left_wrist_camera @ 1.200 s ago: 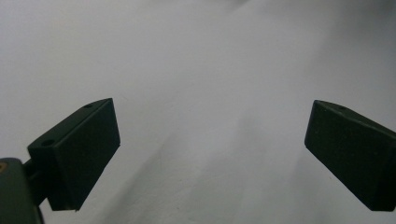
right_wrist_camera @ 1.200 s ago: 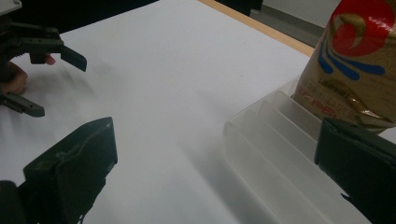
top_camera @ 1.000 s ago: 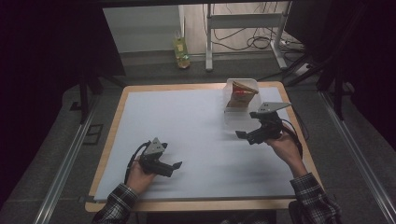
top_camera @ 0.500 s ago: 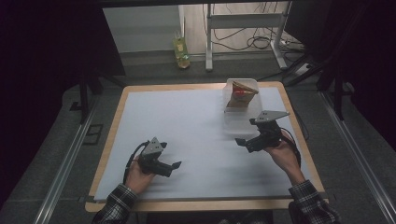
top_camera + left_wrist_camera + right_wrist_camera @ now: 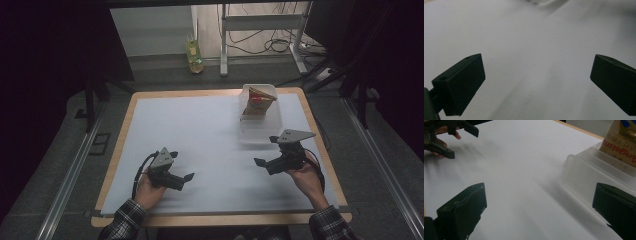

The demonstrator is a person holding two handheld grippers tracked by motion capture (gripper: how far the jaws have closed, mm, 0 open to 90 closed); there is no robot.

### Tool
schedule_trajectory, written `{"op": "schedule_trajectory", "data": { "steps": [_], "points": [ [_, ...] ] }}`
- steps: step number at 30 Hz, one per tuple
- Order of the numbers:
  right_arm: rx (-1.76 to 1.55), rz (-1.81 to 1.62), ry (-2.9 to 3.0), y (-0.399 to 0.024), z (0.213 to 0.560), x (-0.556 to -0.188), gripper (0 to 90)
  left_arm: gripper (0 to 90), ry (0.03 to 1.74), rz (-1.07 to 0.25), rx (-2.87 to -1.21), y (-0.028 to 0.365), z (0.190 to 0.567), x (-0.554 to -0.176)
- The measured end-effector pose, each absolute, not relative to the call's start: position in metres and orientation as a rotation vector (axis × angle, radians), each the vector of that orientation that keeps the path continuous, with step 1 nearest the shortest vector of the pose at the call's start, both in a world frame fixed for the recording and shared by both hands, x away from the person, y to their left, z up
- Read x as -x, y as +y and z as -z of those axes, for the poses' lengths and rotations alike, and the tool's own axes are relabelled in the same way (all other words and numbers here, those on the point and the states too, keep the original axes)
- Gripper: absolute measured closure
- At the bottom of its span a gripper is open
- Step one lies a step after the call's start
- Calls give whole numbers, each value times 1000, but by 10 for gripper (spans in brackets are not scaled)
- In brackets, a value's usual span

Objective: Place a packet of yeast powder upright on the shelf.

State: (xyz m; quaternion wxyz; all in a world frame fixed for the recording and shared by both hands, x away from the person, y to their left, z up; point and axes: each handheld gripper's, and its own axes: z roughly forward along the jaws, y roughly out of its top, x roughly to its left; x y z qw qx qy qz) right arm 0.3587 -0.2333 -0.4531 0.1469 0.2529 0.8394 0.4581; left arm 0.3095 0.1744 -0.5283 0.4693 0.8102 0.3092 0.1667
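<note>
- Vs 1 s ago: my right claw point(image 5: 264, 163) has come back toward me, away from the clear tub point(image 5: 260, 131); left claw point(image 5: 186, 178) hasn't budged.
- Right claw: jaws spread wide, nothing between them, low over the white sheet point(image 5: 210, 140). Tub now just ahead & to its right in the right gripper view point(image 5: 584, 176), not touching.
- Left claw point(image 5: 537, 82): also wide open, empty, bare sheet between the jaws.
- Left claw sits well off, ahead-left of my right one point(image 5: 451, 138).
- Carton point(image 5: 257, 101): tan w/ red & blue print, stands upright inside the tub at its far end, beyond the right claw.
- Tub translucent, on the sheet near the table's point(image 5: 320, 150) right edge.
</note>
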Motion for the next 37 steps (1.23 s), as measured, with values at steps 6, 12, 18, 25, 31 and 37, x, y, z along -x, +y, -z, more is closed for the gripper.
{"op": "schedule_trajectory", "data": {
  "steps": [6,12,18,25,31,37],
  "points": [
    [-728,-1328,2402,-238,458,-348,0,0,780,-398,-1952,177,527,-308],
    [-735,-1327,2396,-243,463,-340,0,0,793,-389,-1962,176,528,-308],
    [-731,-1308,2395,-246,469,-335,0,0,800,-383,-1957,177,529,-309],
    [-712,-1236,2392,-248,474,-328,0,0,799,-414,-1936,178,526,-307],
    [-753,-1219,2407,-253,482,-328,0,0,799,-414,-1929,178,525,-307],
    [-774,-1206,2421,-254,486,-331,0,1,805,-421,-1921,180,524,-307]
  ]
}}
